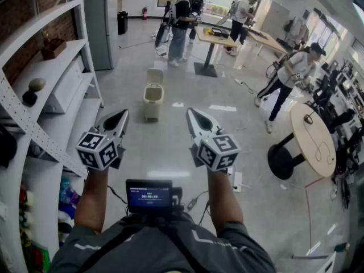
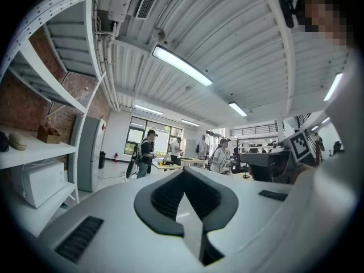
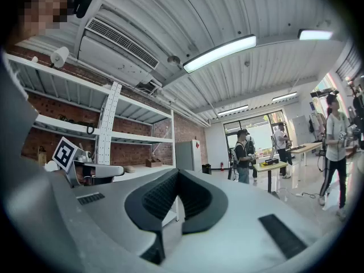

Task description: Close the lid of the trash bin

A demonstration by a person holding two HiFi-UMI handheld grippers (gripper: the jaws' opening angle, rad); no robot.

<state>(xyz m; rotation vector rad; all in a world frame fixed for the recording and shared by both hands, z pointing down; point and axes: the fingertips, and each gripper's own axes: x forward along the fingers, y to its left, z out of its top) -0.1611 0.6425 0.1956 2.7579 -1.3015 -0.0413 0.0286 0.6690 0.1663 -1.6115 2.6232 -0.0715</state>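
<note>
Left hand-held gripper (image 1: 120,117) is clenched on nothing. Well ahead of it the trash bin (image 1: 152,100) stands on the floor (image 1: 239,124), its lid (image 1: 154,76) tipped up and open. Right hand-held gripper (image 1: 193,117) is likewise clenched and empty, so this looks like the approach; the next move calls for closing the distance and pressing that lid down.

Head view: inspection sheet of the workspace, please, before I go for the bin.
Surface: glossy grey floor.
Job's things: trash bin upright, lid raised.
Clutter: power strip on the floor.
Grippers: left gripper and right gripper both shut and empty, short of the bin.
Cables: one cable by the power strip.
Surroundings: shelving on the left, round table on the right, people beyond.
</note>
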